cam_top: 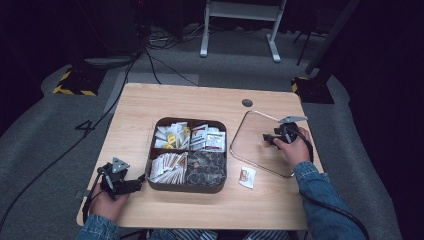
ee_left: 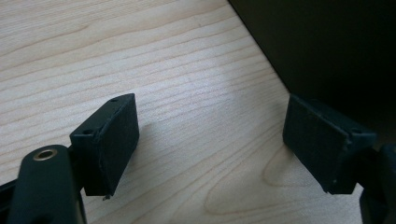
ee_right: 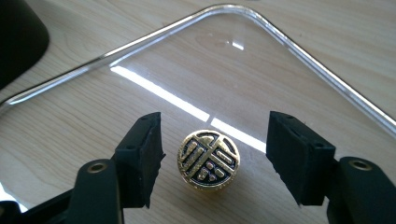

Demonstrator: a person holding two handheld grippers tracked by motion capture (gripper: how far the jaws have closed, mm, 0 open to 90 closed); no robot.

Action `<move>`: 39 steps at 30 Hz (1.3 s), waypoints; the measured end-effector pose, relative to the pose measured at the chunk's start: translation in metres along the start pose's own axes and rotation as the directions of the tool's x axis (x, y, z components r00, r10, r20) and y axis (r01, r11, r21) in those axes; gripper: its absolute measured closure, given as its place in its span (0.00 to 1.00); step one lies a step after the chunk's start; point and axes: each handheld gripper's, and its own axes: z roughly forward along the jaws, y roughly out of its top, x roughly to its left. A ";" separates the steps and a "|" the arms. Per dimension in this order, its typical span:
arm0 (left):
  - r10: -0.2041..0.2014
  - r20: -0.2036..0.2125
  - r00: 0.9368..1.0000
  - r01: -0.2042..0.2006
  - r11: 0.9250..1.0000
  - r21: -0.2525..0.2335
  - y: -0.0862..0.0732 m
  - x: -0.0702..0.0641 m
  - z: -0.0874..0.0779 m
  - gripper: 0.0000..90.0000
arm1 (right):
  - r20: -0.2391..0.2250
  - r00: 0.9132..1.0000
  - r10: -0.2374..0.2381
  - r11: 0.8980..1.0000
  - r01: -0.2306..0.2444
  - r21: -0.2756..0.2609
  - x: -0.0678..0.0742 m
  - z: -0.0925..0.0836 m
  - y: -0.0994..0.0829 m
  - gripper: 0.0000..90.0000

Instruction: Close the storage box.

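My right gripper (ee_right: 212, 161) jaws stand apart around the round gold knob (ee_right: 208, 160) of the clear glass lid (ee_right: 289, 70), not touching it; my left gripper (ee_left: 210, 149) gapes over bare wood beside the dark brown tray (ee_left: 336, 46).

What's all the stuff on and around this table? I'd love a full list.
Table: one, light wood.
Tray: one, dark brown, four compartments, mid-table.
Packets: many, mostly white, some yellow, in three compartments; dark pieces in the near right one.
Loose packet: one, white, on the table right of the tray.
Clear lid: one, transparent, lying flat right of the tray.
Knob: one, gold with black pattern, on the lid.
Cables: several, black, on the grey floor behind.
Left gripper: black, open, beside the tray.
Right gripper: black, open, either side of the knob, not touching.
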 end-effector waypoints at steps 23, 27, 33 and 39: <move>0.003 0.000 1.000 -0.003 1.000 0.000 0.000 0.000 0.000 0.21 | -0.024 1.000 0.000 1.000 0.000 -0.023 -0.003 0.010 -0.019 0.65; 0.003 0.000 1.000 -0.003 1.000 0.000 0.000 0.000 0.000 0.21 | -0.019 1.000 -0.003 1.000 0.002 -0.012 -0.006 0.006 -0.015 0.65; 0.003 0.000 1.000 -0.003 1.000 0.000 0.000 0.000 0.000 0.21 | -0.036 0.999 -0.014 0.998 0.012 -0.054 -0.006 -0.012 -0.004 0.65; 0.003 0.000 1.000 -0.003 1.000 0.000 0.000 0.000 0.000 0.21 | -0.051 0.999 -0.008 0.995 0.003 -0.098 -0.003 -0.032 0.010 0.65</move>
